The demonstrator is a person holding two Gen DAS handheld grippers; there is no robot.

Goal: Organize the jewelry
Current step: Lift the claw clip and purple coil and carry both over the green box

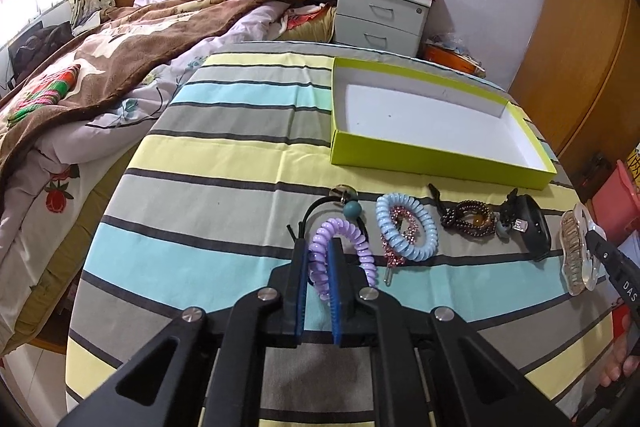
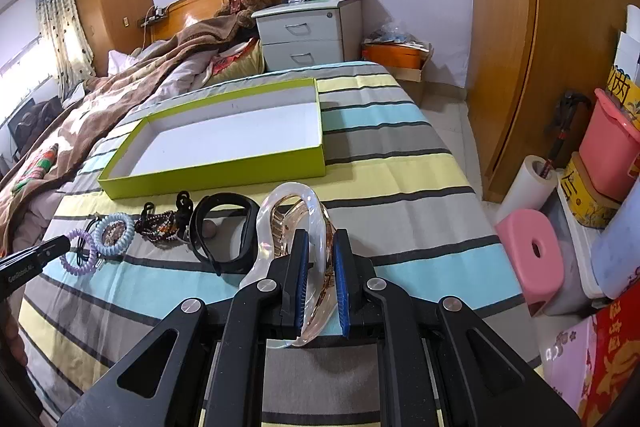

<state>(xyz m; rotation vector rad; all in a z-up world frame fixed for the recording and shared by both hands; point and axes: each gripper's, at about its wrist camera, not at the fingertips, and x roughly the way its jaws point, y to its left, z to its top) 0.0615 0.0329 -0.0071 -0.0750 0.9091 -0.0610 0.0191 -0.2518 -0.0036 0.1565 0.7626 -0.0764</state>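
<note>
- While both tools work at once, the left gripper (image 1: pixel 318 267) is clenched on the purple coil hair tie (image 1: pixel 346 247), whose loop stands up between the blue pads at lower centre of the left view, probably so it can be carried off the cloth.
- Clenched likewise, the right gripper (image 2: pixel 320 279) grasps the clear hair claw (image 2: pixel 294 223) by its side; the claw rises upright at centre of the right view, its curved back pointing toward the box.
- Open and bare inside, the green box (image 1: pixel 424 157) lies flat on the striped cloth (image 1: pixel 224 155) in the upper right of the left view, just beyond the row of pieces, a likely place for sorting them.
- Loose items lie in a line in front of the box: a blue coil hair tie (image 1: pixel 416 223) ringed around a pink sparkly clip (image 1: pixel 402 227), a brown bead bracelet (image 1: pixel 468 223), and a black wristband (image 1: pixel 532 227) toward the right.
- A black elastic with a teal bead (image 1: pixel 353 209) lies just behind the purple tie; whether they touch is unclear.
</note>
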